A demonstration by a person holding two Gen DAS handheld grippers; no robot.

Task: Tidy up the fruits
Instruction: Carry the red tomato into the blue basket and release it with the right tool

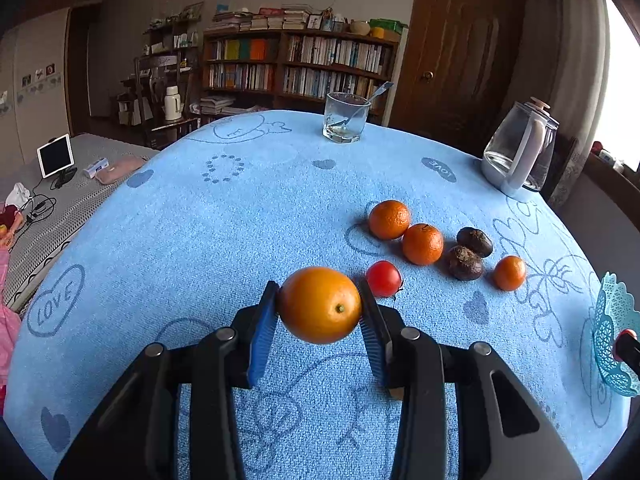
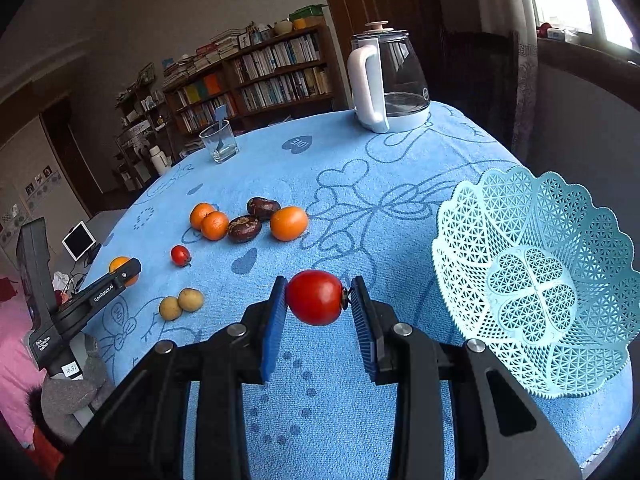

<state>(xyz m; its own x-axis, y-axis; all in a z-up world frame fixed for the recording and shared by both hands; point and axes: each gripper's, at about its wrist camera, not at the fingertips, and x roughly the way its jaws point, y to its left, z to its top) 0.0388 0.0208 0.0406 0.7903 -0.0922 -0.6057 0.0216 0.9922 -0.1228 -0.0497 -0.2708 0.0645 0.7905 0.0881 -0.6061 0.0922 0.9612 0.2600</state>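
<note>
Fruits lie scattered on the blue cloth [image 2: 360, 208] left of the basket [image 2: 536, 280], while the left gripper [image 1: 319, 306] clamps an orange [image 1: 320, 304] and the right gripper [image 2: 318, 298] clamps a tomato [image 2: 315, 297].

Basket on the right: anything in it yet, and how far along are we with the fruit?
Nothing looks done: the basket shows only bare mesh. In hand: the left gripper holds an orange, and the right gripper holds a tomato, lifted near the basket. Left on the blue cloth: three more oranges, two dark fruits, a small tomato and two yellowish fruits.
</note>
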